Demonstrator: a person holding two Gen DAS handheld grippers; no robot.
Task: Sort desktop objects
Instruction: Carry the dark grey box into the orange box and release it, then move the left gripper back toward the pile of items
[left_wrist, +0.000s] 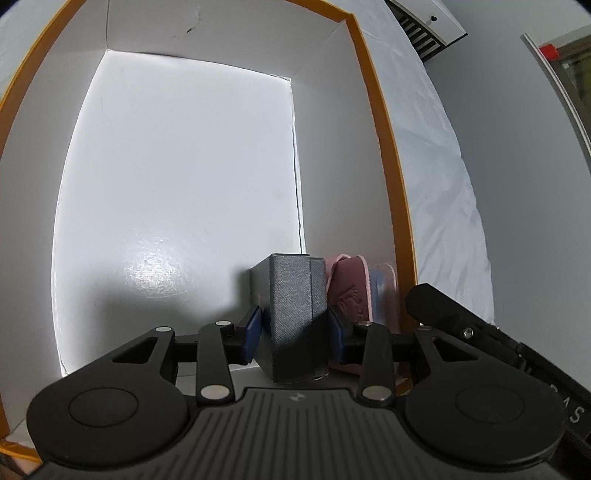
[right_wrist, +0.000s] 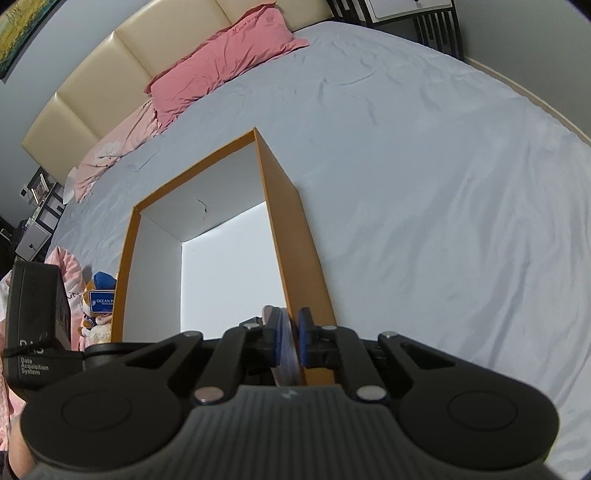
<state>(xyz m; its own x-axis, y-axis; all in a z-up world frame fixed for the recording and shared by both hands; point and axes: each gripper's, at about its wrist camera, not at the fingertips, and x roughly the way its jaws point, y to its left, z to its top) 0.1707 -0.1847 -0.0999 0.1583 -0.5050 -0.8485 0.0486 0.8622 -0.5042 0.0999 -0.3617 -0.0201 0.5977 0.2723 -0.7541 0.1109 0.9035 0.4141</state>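
An orange-rimmed box (left_wrist: 384, 122) with a white inside lies on the bed; it also shows in the right wrist view (right_wrist: 291, 236). My left gripper (left_wrist: 295, 334) is shut on a grey rectangular case (left_wrist: 295, 302) and holds it inside the box near its right wall. Beside the case, a pink flat pouch (left_wrist: 349, 291) stands against that wall. My right gripper (right_wrist: 286, 345) is shut on a thin flat pink-and-blue item (right_wrist: 284, 343) at the box's near right edge; it also shows in the left wrist view (left_wrist: 384, 288).
The pale blue bedsheet (right_wrist: 424, 206) spreads to the right. A pink pillow (right_wrist: 225, 59) lies by the headboard. A plush toy (right_wrist: 98, 299) sits left of the box. A black data unit (right_wrist: 33, 325) is at the far left.
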